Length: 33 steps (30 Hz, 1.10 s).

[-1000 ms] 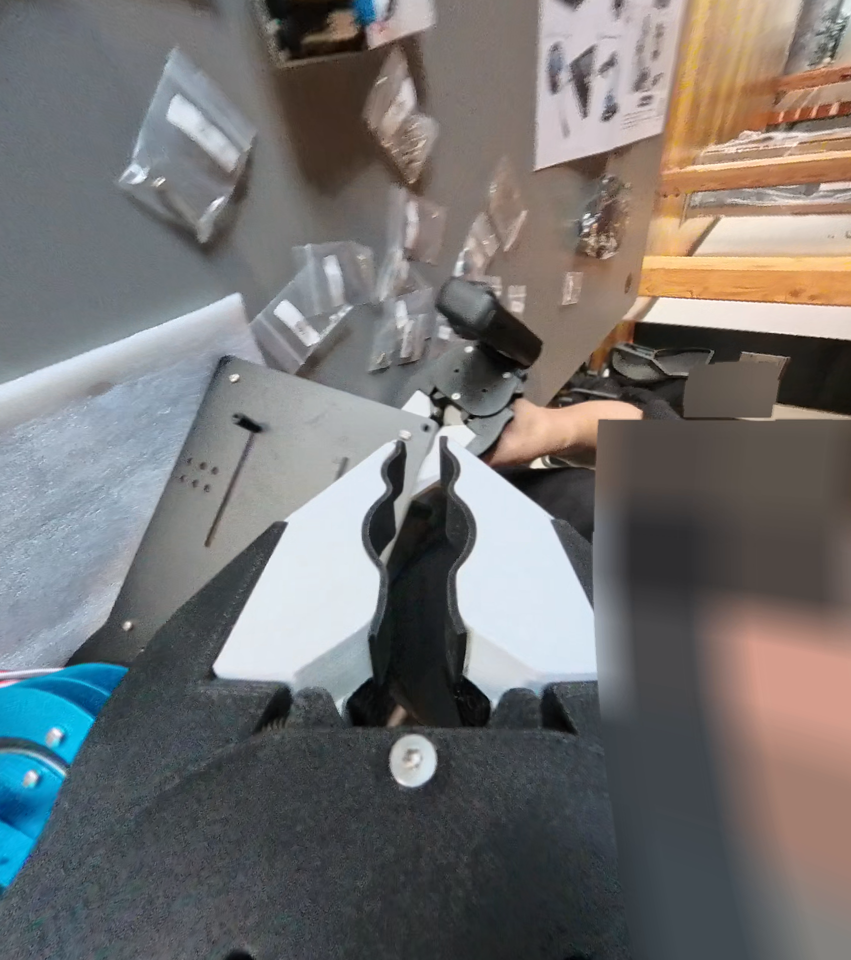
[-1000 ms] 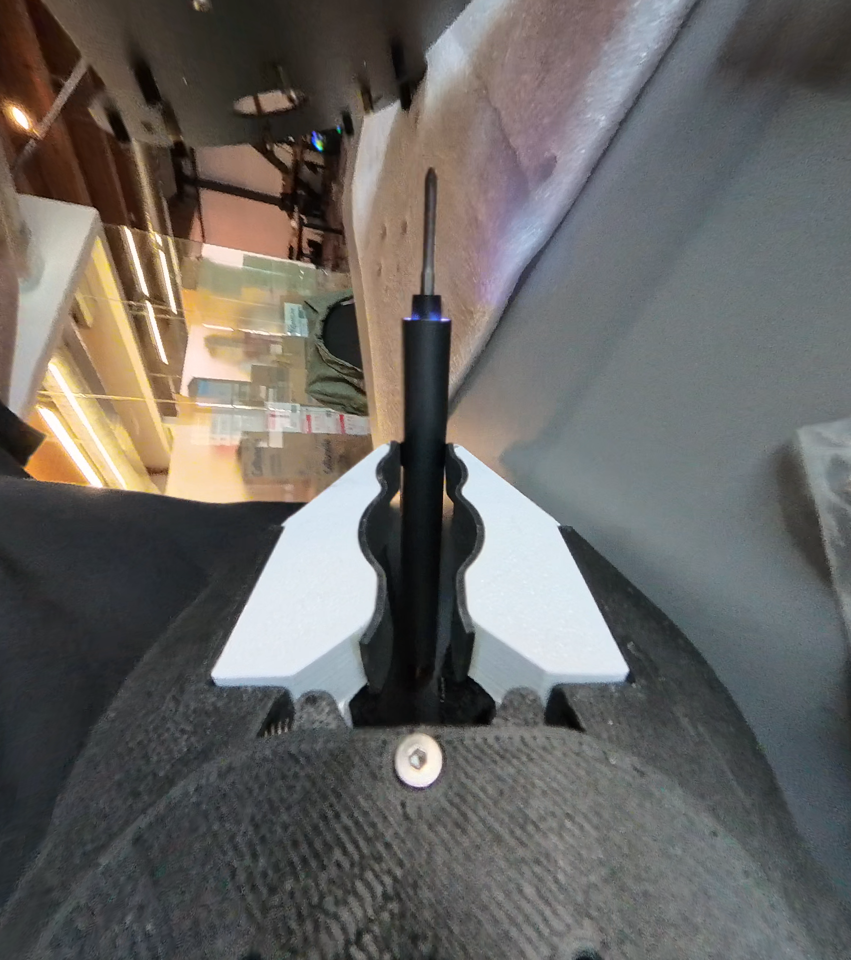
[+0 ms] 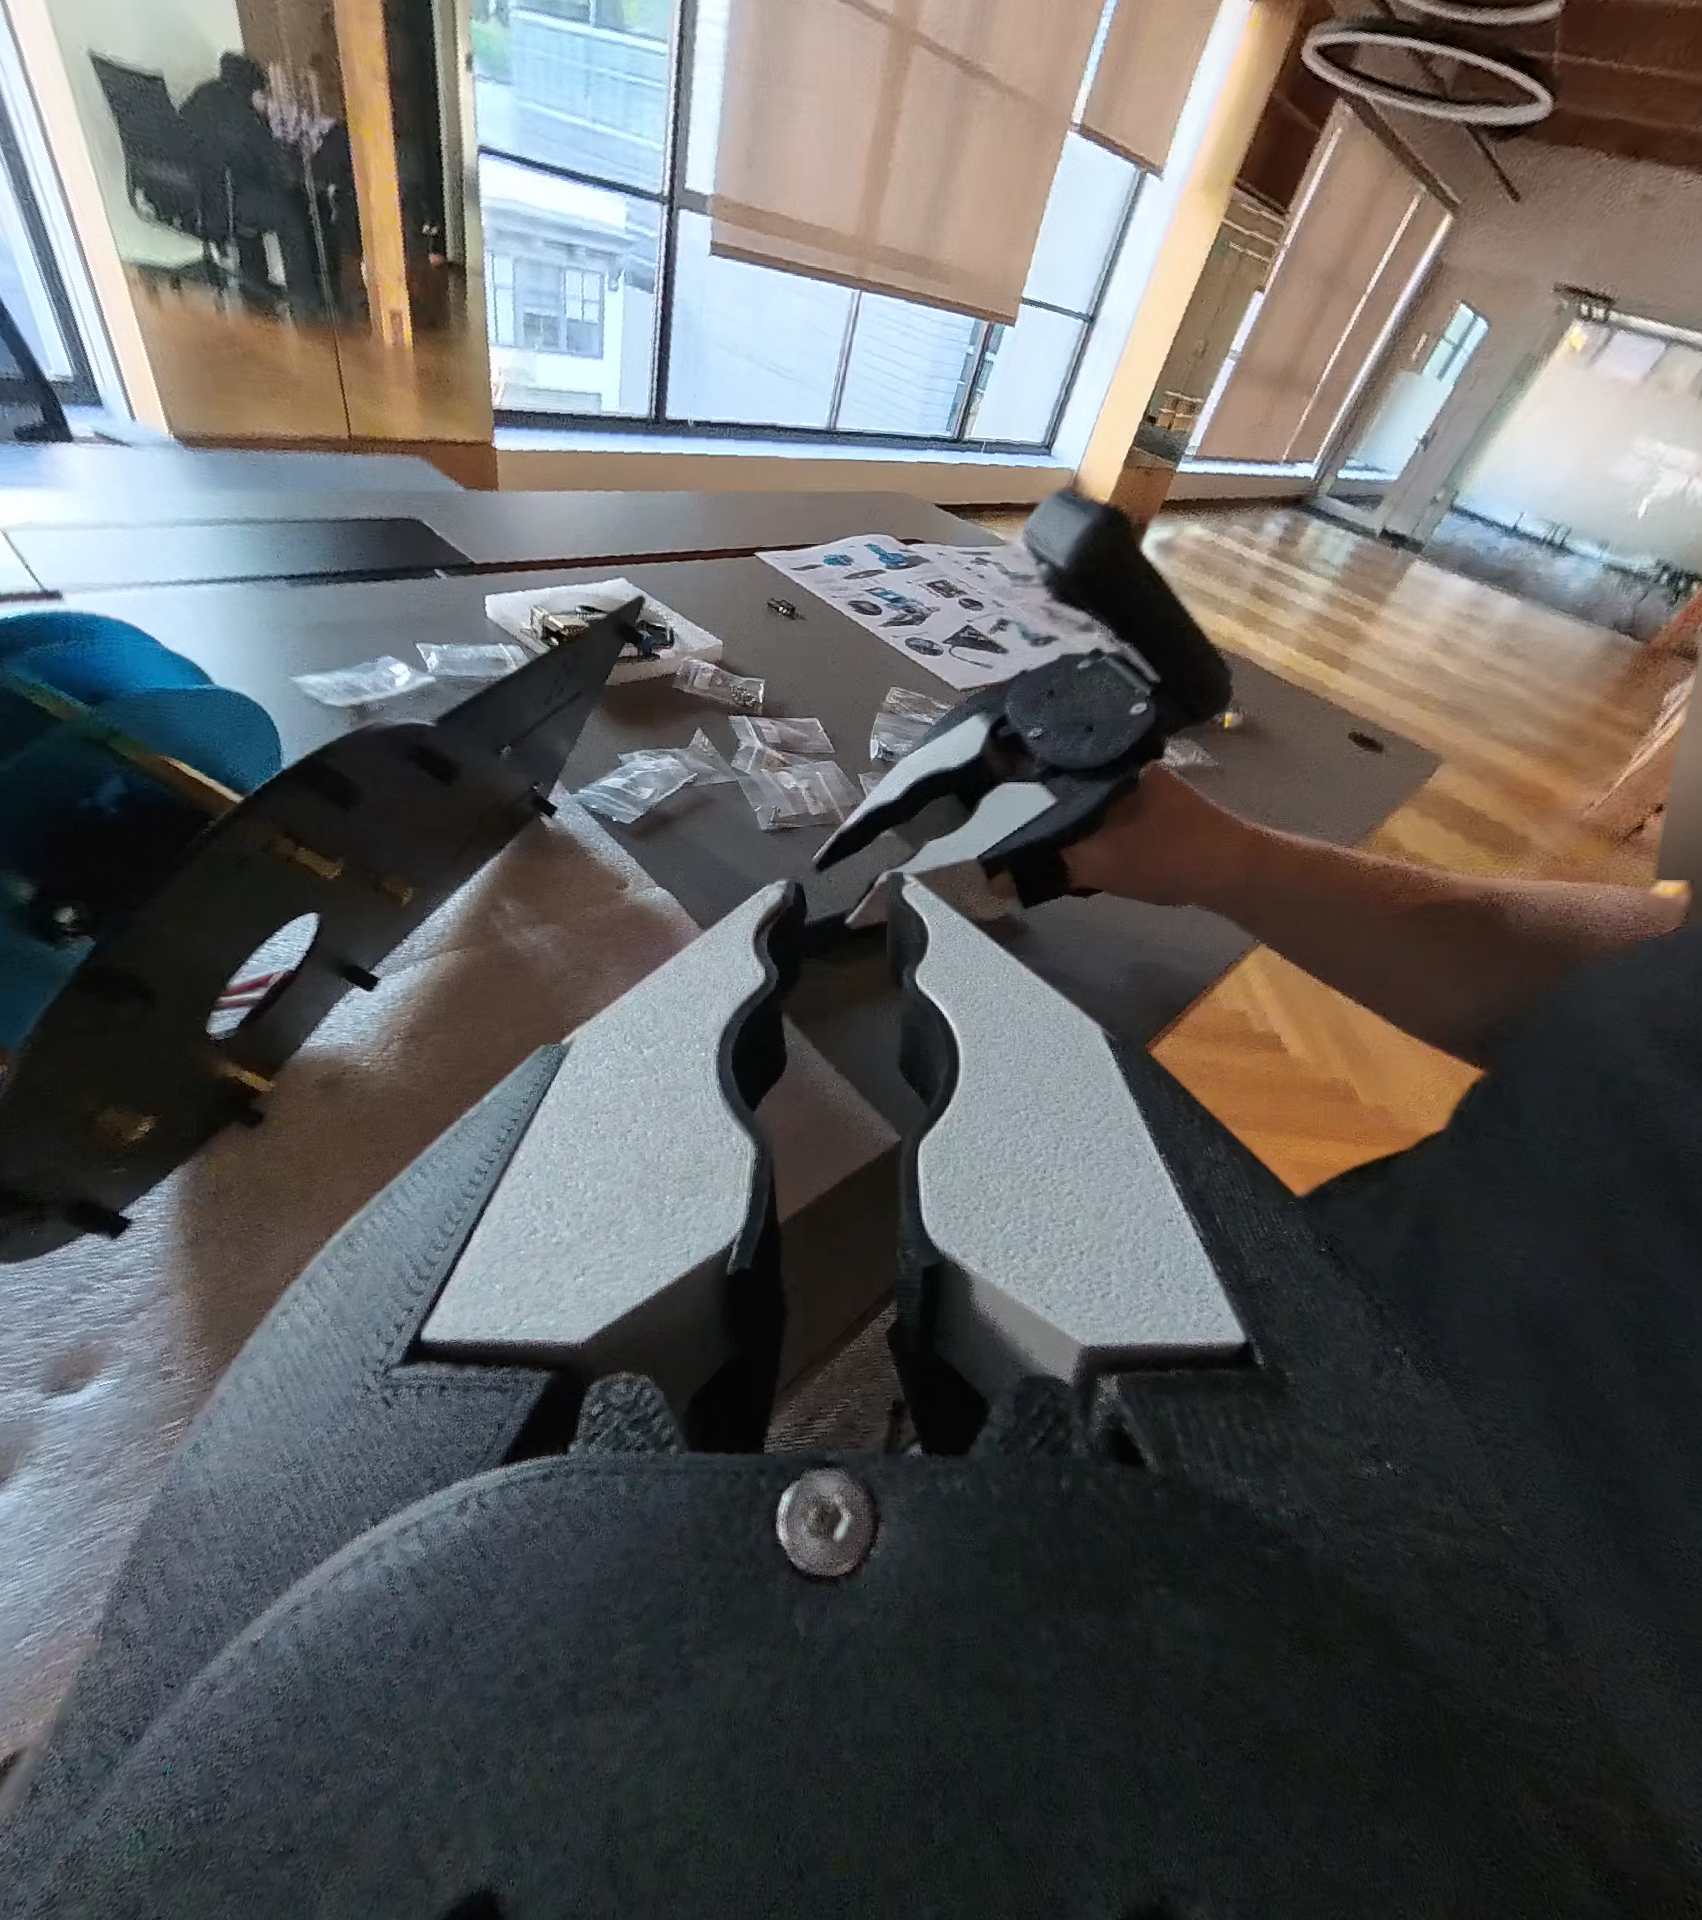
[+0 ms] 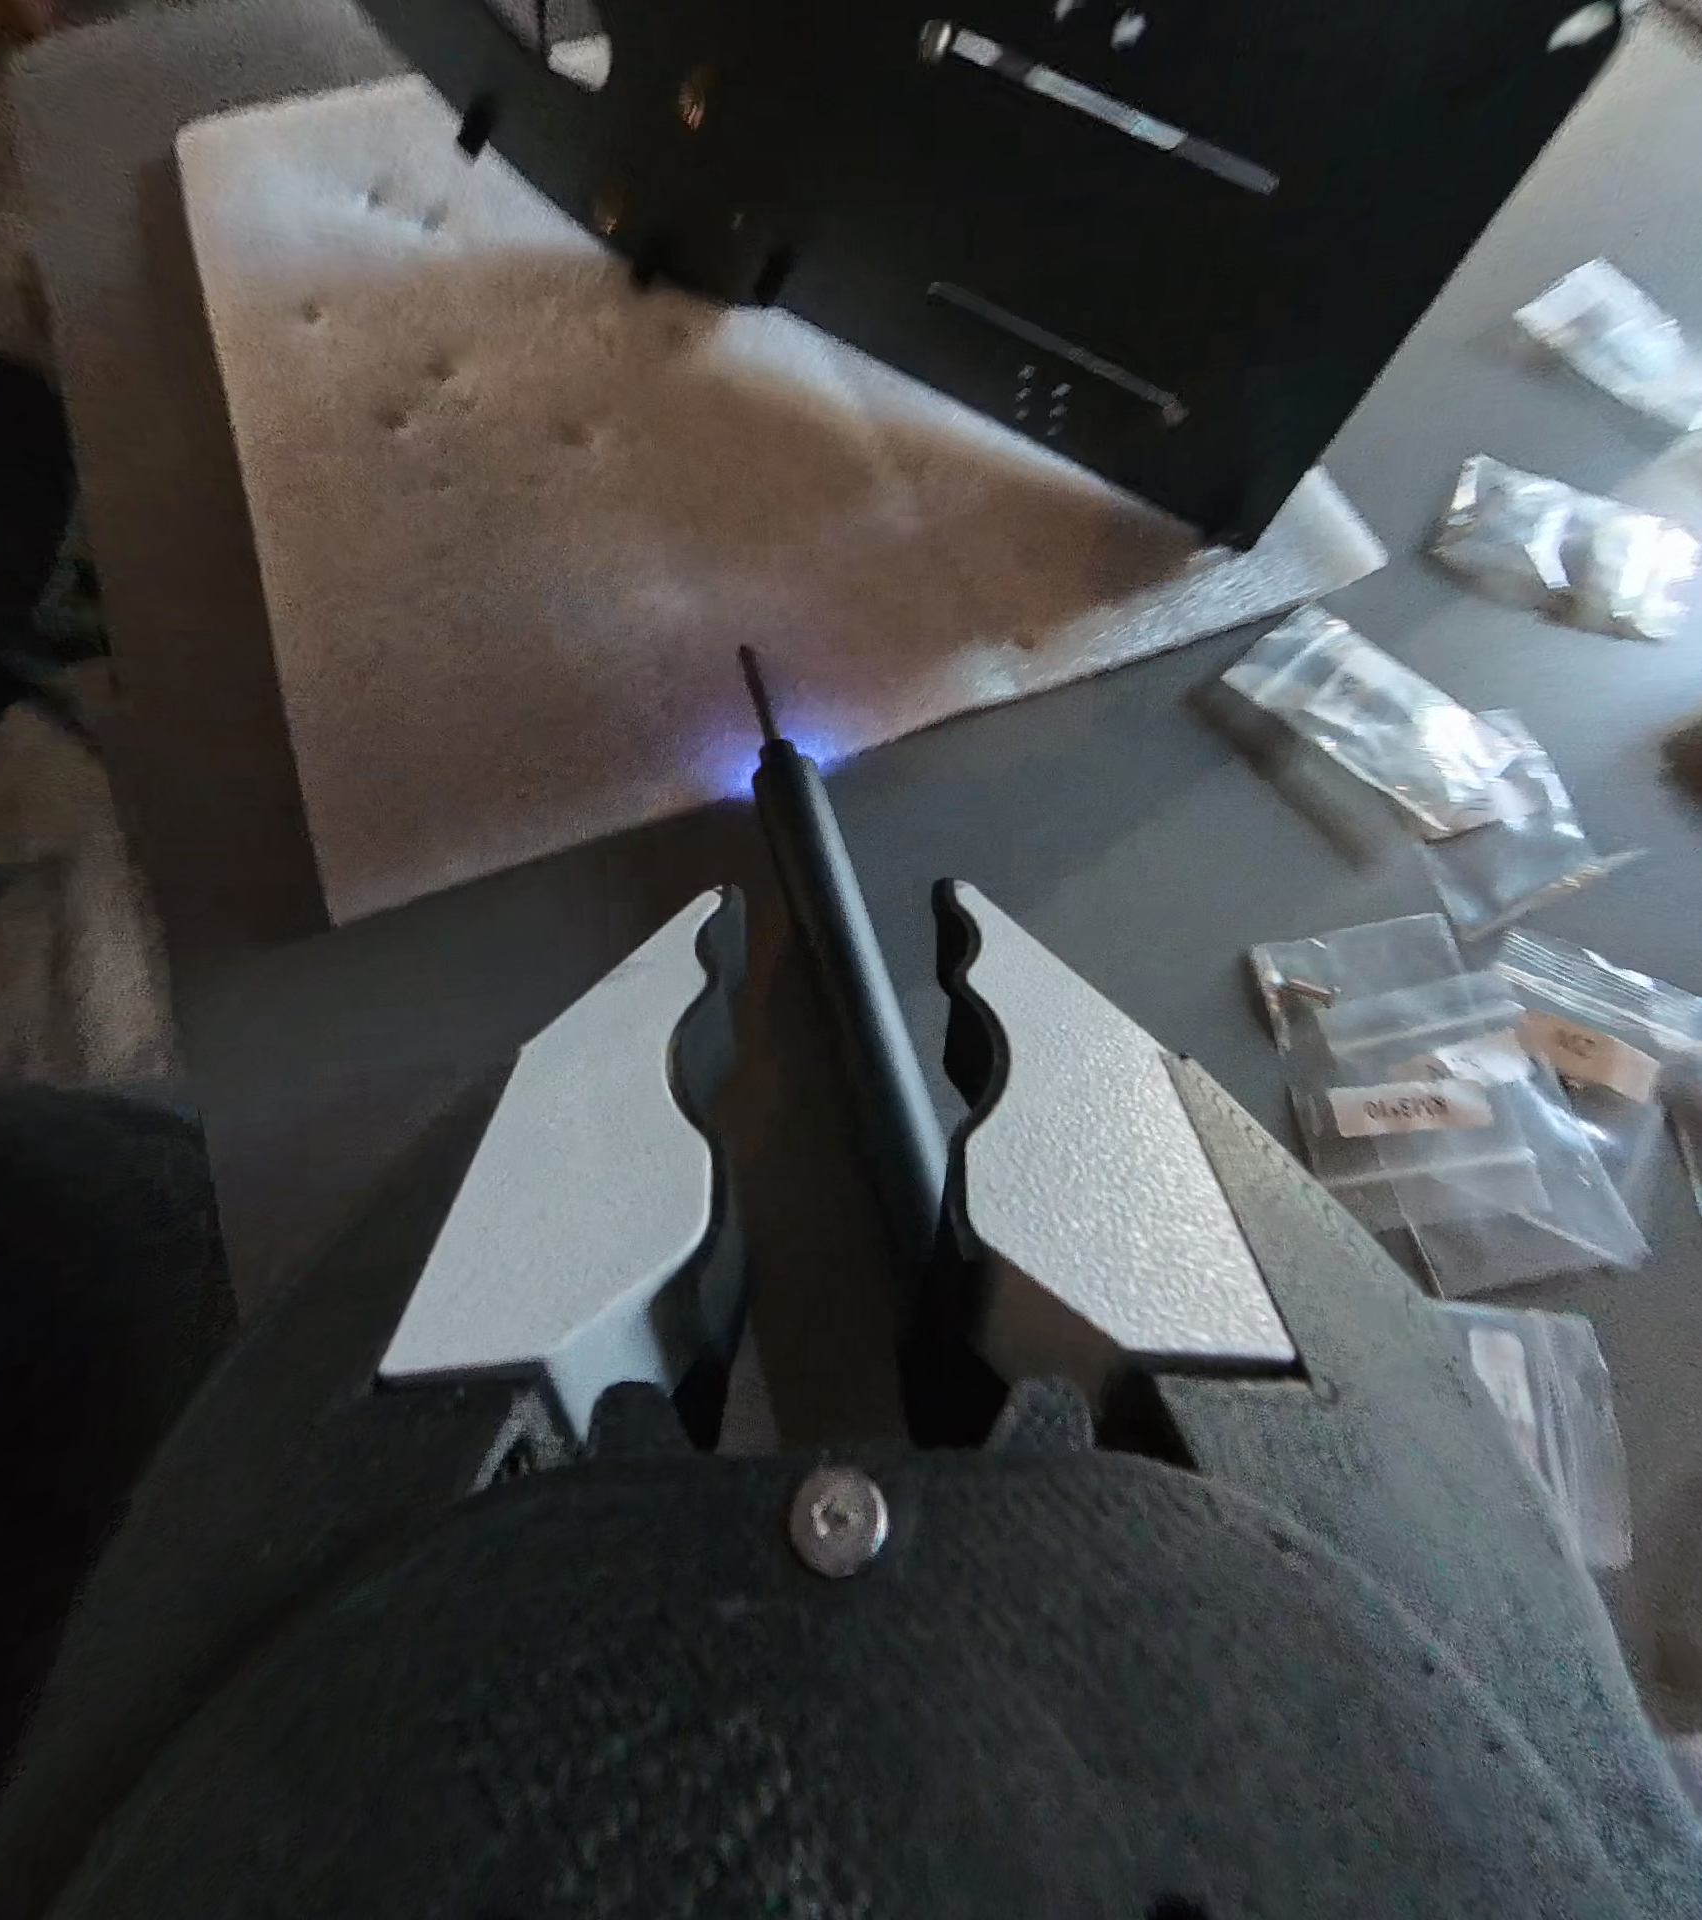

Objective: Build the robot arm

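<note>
The black electric screwdriver (image 4: 842, 1029) lies slanted between the fingers of my right hand-held gripper (image 4: 836, 904). The fingers stand apart; its shaft leans against the right finger and is clear of the left, so nothing clamps it. Its thin bit points forward to the edge of the white foam sheet (image 4: 535, 499), and a blue glow shows at the collar where the bit begins.

Beyond the foam's far side sits a black metal plate (image 4: 1086, 239) with slots and small holes. To the right, clear plastic bags of small parts (image 4: 1449, 1132) lie scattered on the grey tabletop (image 4: 1117, 790).

My left hand-held gripper (image 3: 842, 904) is empty, its fingers parted, above the tabletop's near edge beside the foam. Ahead of it my right hand-held gripper shows, held in a hand (image 3: 1148, 842). To the left the black plate (image 3: 307, 894) stands tilted, fixed by brass standoffs to a blue body (image 3: 26, 831). Farther off lie more bags (image 3: 785, 779) and a printed sheet (image 3: 940, 603).
</note>
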Each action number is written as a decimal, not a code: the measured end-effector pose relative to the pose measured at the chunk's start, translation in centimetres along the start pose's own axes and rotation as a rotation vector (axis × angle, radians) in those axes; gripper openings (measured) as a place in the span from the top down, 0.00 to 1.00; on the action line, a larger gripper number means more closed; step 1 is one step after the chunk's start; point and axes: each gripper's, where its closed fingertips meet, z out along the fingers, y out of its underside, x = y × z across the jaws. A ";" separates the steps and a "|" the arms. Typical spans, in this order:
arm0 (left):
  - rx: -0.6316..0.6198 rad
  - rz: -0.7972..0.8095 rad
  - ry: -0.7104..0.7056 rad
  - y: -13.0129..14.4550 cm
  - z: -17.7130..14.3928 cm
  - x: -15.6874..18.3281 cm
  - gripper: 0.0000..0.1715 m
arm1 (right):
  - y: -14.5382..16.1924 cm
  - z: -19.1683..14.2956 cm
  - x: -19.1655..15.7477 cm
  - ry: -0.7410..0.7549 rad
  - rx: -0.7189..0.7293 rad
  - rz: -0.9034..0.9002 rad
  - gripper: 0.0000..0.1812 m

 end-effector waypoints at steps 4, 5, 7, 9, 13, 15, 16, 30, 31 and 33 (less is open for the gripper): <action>-0.013 0.165 -0.006 1.4 -2.7 0.0 0.88 | -1.6 -2.3 -1.4 0.113 0.201 0.091 0.80; 0.020 0.203 -0.029 1.4 -3.3 -0.2 0.86 | -2.0 -3.1 -2.0 0.140 0.254 0.104 0.80; 0.139 0.247 -0.086 0.7 -4.2 -0.7 0.82 | -2.0 -4.7 -3.2 0.198 0.322 0.111 0.80; 0.201 0.244 -0.023 0.5 -4.3 0.4 0.83 | -1.1 -5.9 -4.6 0.233 0.327 0.094 0.80; 0.125 0.210 0.115 2.3 -2.4 2.4 0.78 | 1.6 -8.3 -5.4 0.321 0.283 0.072 0.80; 0.101 0.224 0.124 2.4 -1.1 3.1 0.80 | 2.6 -9.5 -5.7 0.303 0.295 0.121 0.83; 0.091 0.216 0.130 2.4 -0.3 3.6 0.81 | 3.1 -10.2 -5.9 0.284 0.310 0.127 0.87; 0.047 0.150 -0.022 2.3 9.7 11.4 0.85 | 1.8 -0.7 0.1 -0.055 -0.102 -0.338 0.82; 0.044 0.149 -0.043 2.5 9.9 11.9 0.86 | 2.2 -0.4 0.1 -0.064 -0.127 -0.340 0.83; 0.003 0.128 -0.077 3.4 10.3 12.6 0.86 | 3.1 -0.2 0.6 -0.057 -0.170 -0.348 0.87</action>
